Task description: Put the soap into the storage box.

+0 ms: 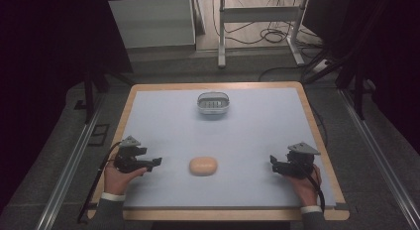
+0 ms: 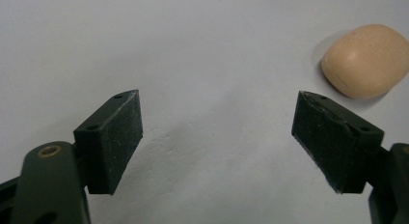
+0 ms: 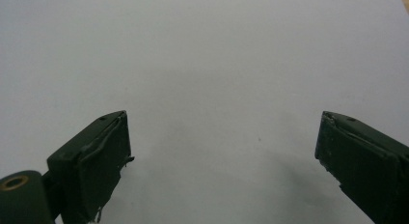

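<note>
Nothing looks started: the left gripper [image 1: 157, 162] and right gripper [image 1: 272, 160] both sit wide apart and empty at the table's [image 1: 257, 136] near edge, peach soap [image 1: 203, 166] untouched between them, dish [image 1: 213, 103] well beyond.

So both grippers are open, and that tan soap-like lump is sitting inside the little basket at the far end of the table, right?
Not quite. Both grippers, left and right, are open, but the tan lump is not in the basket. The high view shows it lying on the bare mat near the person, between the two grippers, well apart from the basket at the far end. The left gripper view also shows it resting on the mat.
</note>
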Demonstrator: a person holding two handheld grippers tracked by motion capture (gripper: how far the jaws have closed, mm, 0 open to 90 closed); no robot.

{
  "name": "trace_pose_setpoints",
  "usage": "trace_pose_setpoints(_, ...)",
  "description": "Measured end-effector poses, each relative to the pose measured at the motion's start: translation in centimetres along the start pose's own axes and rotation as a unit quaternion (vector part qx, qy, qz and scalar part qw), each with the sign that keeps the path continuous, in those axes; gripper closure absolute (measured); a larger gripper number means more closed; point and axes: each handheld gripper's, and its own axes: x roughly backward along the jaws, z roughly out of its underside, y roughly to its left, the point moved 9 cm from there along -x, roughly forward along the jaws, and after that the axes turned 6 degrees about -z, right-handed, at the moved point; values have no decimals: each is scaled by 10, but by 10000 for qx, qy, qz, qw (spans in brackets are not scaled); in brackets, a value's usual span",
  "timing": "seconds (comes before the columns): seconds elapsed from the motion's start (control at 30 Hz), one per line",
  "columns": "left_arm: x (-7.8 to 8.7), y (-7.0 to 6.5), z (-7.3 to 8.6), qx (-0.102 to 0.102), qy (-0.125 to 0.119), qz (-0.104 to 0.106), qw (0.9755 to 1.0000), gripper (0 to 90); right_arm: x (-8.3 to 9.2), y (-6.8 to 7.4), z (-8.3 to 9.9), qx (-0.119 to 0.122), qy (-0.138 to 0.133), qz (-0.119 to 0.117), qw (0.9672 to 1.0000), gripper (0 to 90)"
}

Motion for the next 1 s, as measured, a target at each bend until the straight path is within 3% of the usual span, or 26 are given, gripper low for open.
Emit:
trace_pose_setpoints(0.43, -4, -2, 0, -125, -3, 18, 9999, 182, 6, 1, -1, -47, -206, -119, 9997, 84)
trace_pose_setpoints(0.7, -7, -2, -1, -132, 10, -3, 9999, 180, 8, 0, -1, -109, -198, -177, 9996, 94)
trace_pose_setpoints(1.0, -5, -2, -3, -155, -24, 15, 9999, 178, 13, 8, -11, -53, -245, -359, 9990, 101)
